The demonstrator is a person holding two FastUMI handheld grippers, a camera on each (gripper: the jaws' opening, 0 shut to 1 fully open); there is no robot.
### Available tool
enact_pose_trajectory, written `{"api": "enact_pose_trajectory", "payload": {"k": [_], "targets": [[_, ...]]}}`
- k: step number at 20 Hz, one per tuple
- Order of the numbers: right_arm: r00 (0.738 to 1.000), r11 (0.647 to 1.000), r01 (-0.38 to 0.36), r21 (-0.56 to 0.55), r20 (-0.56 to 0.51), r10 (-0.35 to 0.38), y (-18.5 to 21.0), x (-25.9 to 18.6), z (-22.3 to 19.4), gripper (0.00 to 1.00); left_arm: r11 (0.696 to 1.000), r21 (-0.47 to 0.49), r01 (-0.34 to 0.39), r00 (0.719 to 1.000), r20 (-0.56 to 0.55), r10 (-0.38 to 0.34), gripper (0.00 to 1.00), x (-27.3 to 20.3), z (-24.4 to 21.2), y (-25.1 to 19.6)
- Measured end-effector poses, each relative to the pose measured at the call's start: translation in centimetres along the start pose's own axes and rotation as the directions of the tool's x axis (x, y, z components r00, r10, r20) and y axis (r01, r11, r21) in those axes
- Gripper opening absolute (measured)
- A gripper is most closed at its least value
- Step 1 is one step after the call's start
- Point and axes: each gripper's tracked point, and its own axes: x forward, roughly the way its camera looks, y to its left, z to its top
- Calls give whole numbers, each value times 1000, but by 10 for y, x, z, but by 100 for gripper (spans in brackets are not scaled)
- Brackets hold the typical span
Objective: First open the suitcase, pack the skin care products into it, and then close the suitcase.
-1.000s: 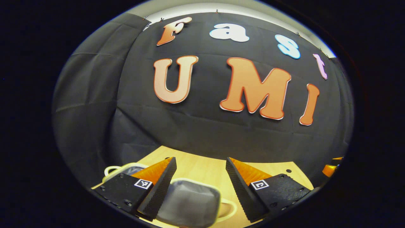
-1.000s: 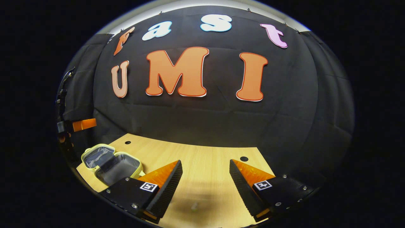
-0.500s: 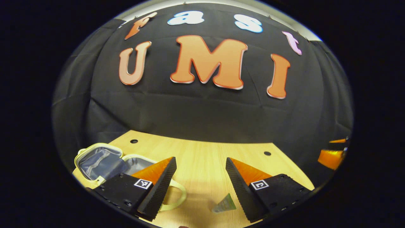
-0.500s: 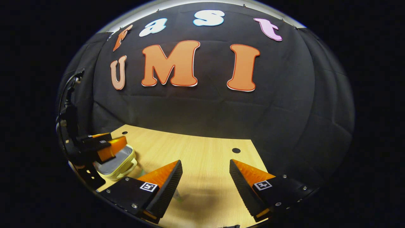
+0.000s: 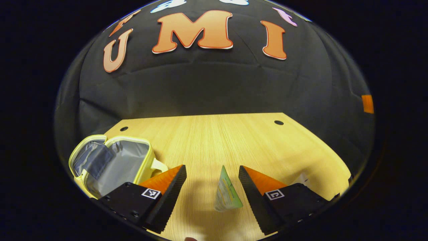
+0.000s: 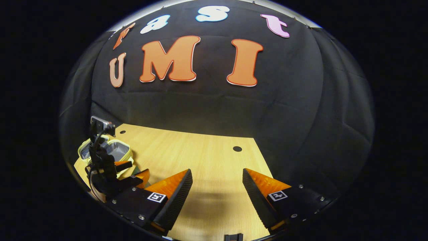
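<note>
The suitcase is a small pale-yellow case with a grey lining, lying open on the wooden table at the left of the left gripper view. A green-and-white skin care tube lies flat on the table, pointing away. My left gripper hangs open over it, the tube between the fingers and touching neither. In the right gripper view, my right gripper is open over bare table. The left gripper shows at the far left there, in front of the suitcase.
Two round holes, one hole at the right and the other hole at the left, sit near the table's far edge. The black booth wall rises just behind that edge. A white scrap lies by the right finger.
My left gripper has swung right from above the suitcase and tipped down, so the tube now lies between its fingers. The right gripper has tilted down a little.
</note>
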Motion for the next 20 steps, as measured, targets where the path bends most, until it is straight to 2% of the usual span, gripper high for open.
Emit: {"api": "enact_pose_trajectory", "payload": {"k": [5,7,8,9,10,12,14,18,20], "targets": [[999,999,38,-12,-17,-38,-14,0,-8,95,999,53,7,999,-51,-5,98,21,-41,-8],[999,999,35,-10,-26,-36,-12,1,-10,96,996,86,4,999,-42,-1,75,30,-45,-11],[999,999,33,-4,-28,-33,-11,0,-10,96,994,110,-19,999,-34,23,58,32,-46,-9],[999,1000,29,2,-25,-29,-9,0,-10,96,991,134,-6,1000,-29,10,41,32,-45,-11],[999,1000,27,4,-18,-27,-8,0,-8,96,989,148,5,999,-44,1,36,32,-45,-14],[1000,1000,27,6,2,-27,-6,-2,-3,96,990,142,16,998,-63,-8,31,24,-37,-15],[1000,1000,16,19,22,-16,-2,-2,1,96,992,123,38,998,-51,-32,31,10,-17,-12],[998,998,-36,55,54,33,20,5,3,95,992,106,67,997,-41,-63,30,-21,24,-3],[995,994,-81,79,61,76,40,13,-3,96,995,58,78,994,-78,-74,31,-40,32,4]]}}
